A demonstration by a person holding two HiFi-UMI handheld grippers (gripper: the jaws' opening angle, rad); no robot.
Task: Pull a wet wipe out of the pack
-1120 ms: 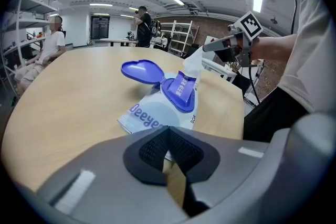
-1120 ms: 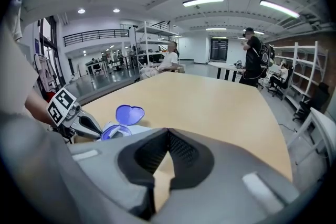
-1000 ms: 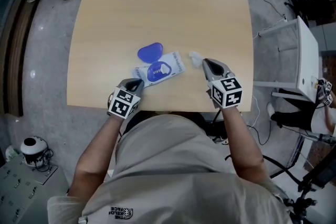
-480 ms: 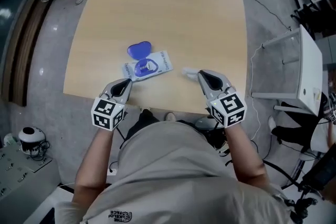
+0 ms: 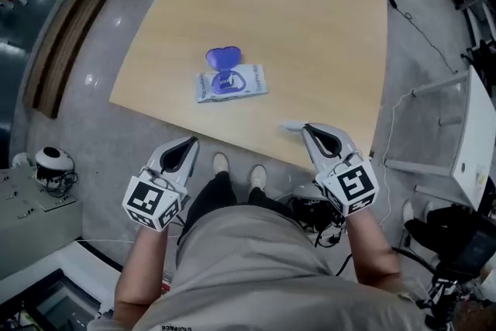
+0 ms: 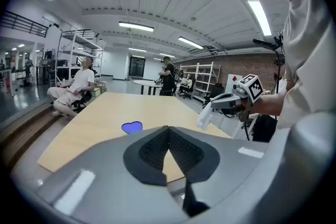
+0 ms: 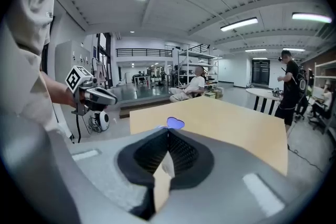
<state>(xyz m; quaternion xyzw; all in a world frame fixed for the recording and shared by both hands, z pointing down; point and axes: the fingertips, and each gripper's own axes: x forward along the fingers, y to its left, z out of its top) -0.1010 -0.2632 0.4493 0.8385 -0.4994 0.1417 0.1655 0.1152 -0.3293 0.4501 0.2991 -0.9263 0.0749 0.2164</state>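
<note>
While the right gripper (image 5: 305, 128) pinches a crumpled white wet wipe (image 5: 289, 124) | pack (image 5: 252, 81) on table (image 5: 310, 27), blue heart-shaped lid (image 5: 223, 56) open | left gripper (image 5: 191, 141) clenched, empty.

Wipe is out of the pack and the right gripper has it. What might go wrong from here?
1. The right gripper pinches only an edge of the wet wipe, near the edge of the table; a slip could drop it onto the floor.
2. The pack lies with its blue lid open, so the remaining wipes may dry.

Beige T-shirt (image 5: 263, 260); grey left tool (image 5: 188, 142) and right tool (image 5: 304, 126) bear black-and-white marker cubes (image 5: 153, 203) (image 5: 353, 186).
</note>
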